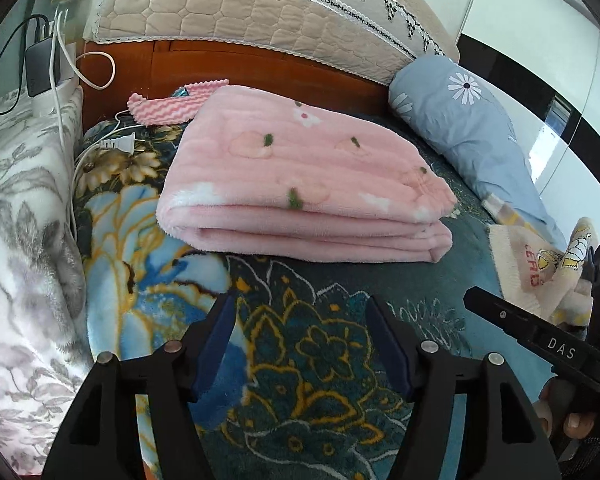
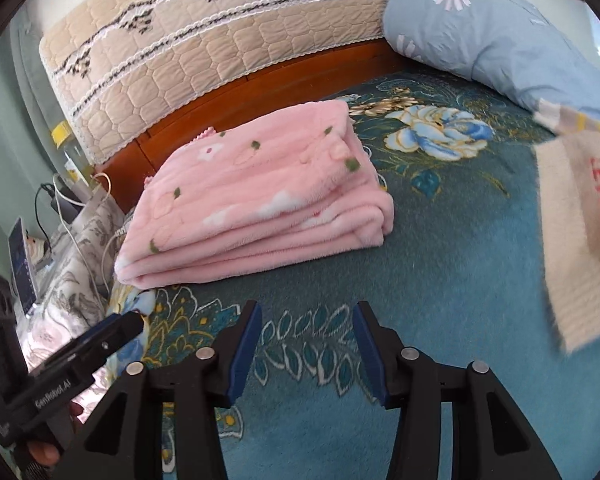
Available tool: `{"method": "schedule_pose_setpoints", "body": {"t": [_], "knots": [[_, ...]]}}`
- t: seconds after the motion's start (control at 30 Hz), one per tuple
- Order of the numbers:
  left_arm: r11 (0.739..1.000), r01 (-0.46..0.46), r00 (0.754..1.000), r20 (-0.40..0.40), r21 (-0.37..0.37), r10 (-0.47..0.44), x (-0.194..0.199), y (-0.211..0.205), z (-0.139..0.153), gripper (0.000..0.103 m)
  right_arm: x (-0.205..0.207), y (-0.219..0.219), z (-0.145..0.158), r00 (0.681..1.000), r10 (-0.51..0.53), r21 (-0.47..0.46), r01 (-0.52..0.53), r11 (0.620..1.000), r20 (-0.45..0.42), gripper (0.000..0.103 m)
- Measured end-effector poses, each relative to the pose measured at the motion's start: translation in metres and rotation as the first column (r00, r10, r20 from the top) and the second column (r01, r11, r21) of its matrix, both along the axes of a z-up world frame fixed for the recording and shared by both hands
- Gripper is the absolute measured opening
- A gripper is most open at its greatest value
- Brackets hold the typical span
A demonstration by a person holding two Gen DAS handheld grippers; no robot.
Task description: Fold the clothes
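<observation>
A folded pink fleece garment with small green and white motifs lies in a neat stack on the teal flowered bedspread. A cream knitted piece with red letters and yellow figures lies crumpled to the right. My left gripper hovers over the bedspread in front of the pink stack, jaws open with nothing between them. My right gripper is also open and empty, just short of the stack's near right corner. Each gripper's black body shows at the edge of the other's view.
A blue daisy-print pillow lies at the back right against the quilted beige headboard cover. A grey-white flowered blanket, white cables with a plug and chargers crowd the left side. A pink zigzag cloth sits behind the stack.
</observation>
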State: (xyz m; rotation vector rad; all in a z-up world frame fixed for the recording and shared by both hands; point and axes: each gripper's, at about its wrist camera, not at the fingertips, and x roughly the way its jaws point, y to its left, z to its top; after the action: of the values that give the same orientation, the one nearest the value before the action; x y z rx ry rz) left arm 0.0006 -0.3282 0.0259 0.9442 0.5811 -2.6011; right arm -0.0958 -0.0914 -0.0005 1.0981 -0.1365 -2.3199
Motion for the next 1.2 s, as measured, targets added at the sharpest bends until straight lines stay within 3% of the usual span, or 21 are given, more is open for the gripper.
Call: {"method": "schedule_pose_setpoints", "body": {"t": [0.2, 0.33, 0.53, 0.77, 1.0, 1.2], "knots": [[0.999, 0.023, 1.0, 0.004, -0.039, -0.023, -0.01, 0.01, -0.002, 0.076, 0.002, -0.004, -0.013, 1.0, -0.01, 0.059, 0.011, 0.998, -0.006, 0.054], [0.999, 0.023, 0.998, 0.056, -0.034, -0.021, -0.026, 0.011, -0.01, 0.076, -0.004, -0.012, -0.013, 0.999, -0.012, 0.104, 0.017, 0.994, -0.046, 0.059], [0.995, -0.03, 0.993, 0.114, -0.099, 0.042, -0.049, 0.011, -0.021, 0.083, -0.017, -0.029, -0.022, 0.995, 0.031, 0.192, -0.012, 0.981, -0.097, 0.066], [0.989, -0.086, 0.977, 0.183, -0.116, 0.107, -0.062, 0.008, -0.033, 0.086, -0.036, -0.041, -0.031, 0.993, 0.035, 0.293, -0.001, 0.956, -0.109, 0.079], [0.98, -0.073, 0.965, 0.236, -0.184, 0.116, -0.07, 0.018, -0.039, 0.09, -0.045, -0.034, -0.04, 0.997, -0.019, 0.28, 0.04, 0.959, -0.078, 0.083], [0.98, -0.074, 0.962, 0.244, -0.186, 0.119, -0.07, 0.017, -0.04, 0.09, -0.047, -0.033, -0.043, 0.998, -0.028, 0.276, 0.044, 0.96, -0.064, 0.083]]}}
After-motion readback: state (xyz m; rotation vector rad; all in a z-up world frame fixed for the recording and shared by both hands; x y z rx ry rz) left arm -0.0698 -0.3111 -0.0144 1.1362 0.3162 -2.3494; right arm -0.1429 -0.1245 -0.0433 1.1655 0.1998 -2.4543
